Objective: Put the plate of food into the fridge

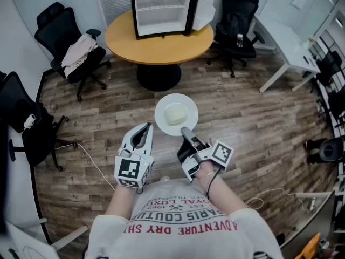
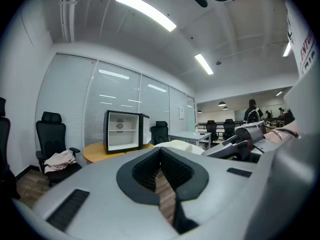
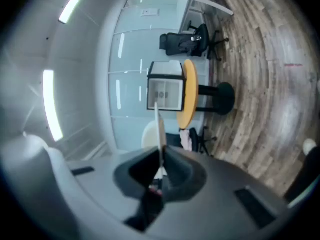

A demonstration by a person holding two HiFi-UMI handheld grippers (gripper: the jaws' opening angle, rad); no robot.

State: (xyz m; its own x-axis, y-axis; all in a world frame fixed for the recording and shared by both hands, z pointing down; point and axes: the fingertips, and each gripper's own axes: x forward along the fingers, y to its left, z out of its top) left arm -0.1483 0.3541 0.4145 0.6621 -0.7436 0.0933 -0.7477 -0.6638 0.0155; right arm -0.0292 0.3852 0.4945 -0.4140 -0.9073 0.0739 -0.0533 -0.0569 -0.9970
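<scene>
Right gripper (image 1: 187, 133) is pinching the near rim of the plate (image 1: 160, 115) and carrying it level above the floor, presumably so the food (image 1: 175, 114) is not sliding. Left gripper (image 1: 144, 130) is riding alongside on the left, jaws pressed together, empty. Fridge (image 1: 161, 12) is standing open on the far table (image 1: 121, 36), evidently awaiting the plate.

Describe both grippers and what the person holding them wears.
The left gripper and right gripper have light grey plastic shells, and each carries a white cube with black square markers. Their fingers are lined with dark ribbed pads. A thin dark cord seems to run back from the right one. The person wears a white short-sleeved T-shirt with red lettering.
</scene>
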